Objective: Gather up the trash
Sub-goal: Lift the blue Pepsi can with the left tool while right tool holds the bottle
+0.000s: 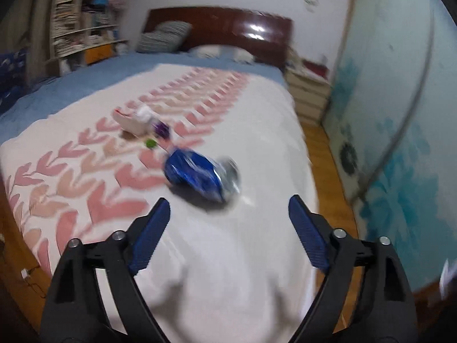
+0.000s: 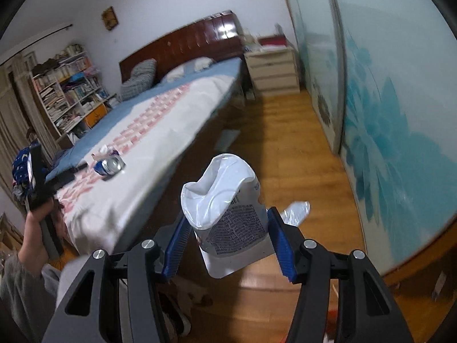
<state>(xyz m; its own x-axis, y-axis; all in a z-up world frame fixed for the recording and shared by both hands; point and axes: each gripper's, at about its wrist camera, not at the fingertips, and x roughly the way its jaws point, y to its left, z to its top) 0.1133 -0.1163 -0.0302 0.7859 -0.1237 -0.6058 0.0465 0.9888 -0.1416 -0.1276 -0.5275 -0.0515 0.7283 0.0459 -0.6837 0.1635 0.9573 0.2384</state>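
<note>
Blue pads of the left claw point(image 1: 227, 207) stand wide apart with nothing between them, over the white near end of the bed point(image 1: 234, 257). Just beyond lies one crushed blue bag point(image 1: 197, 175), its silver inside showing at the right. Farther left sit a small green bit point(image 1: 150, 143), a purple wrapper point(image 1: 161, 129) and a pale crumpled piece point(image 1: 131, 121) with a white wad point(image 1: 144, 112) touching it; all are blurred, so what they are is unclear. That makes five pieces of trash on the bed in this view.

From the right wrist, the right claw point(image 2: 228, 218) is half closed on one white pouch point(image 2: 225, 200), both pads pressing its sides, its torn mouth up and printed text facing the camera. It hangs above the wood floor point(image 2: 300, 154), right of the bed. Only this view shows the pouch, a clear scrap point(image 2: 297, 211) behind the right pad, and a hand point(image 2: 37, 220) at far left gripping the other tool. On the bed it picks out the blue bag point(image 2: 110, 165) and a small blurred cluster point(image 2: 110, 151) behind it; the green bit cannot be made out.

Two pillows lie by the headboard point(image 1: 222, 30).
</note>
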